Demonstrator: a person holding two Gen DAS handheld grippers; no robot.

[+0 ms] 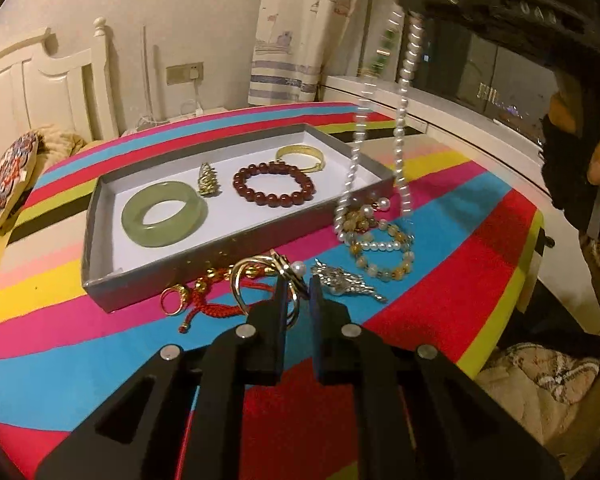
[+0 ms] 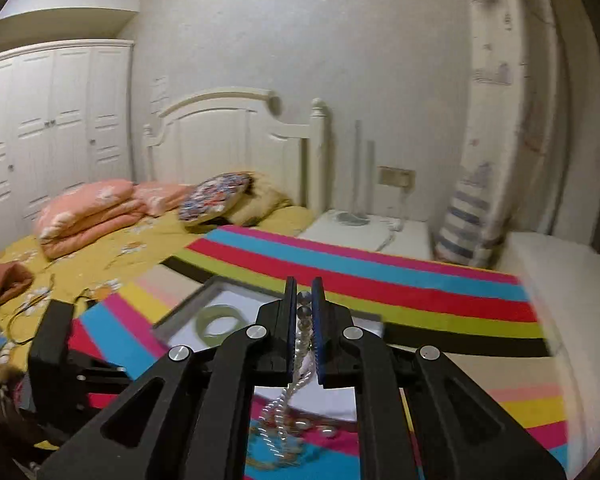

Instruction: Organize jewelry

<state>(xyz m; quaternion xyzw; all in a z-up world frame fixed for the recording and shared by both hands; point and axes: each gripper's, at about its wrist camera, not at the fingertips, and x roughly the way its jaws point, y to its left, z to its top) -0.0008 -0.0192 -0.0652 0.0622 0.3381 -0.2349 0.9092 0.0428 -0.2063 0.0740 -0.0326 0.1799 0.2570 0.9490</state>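
striped table holds grey box containing jade bangle, red bracelet.

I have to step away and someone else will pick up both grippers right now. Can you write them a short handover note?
Right gripper: shut on the pearl necklace, lifted; its lower end still trails in the bead pile on the striped table.
Left gripper: shut on a gold hoop piece near the box's front wall.
Done: the grey box already holds the jade bangle, gold cone charm, red bead bracelet and gold bangle.
Left: necklace and hoop into the box, then the gold ring, red cord, silver brooch and bead bracelets.
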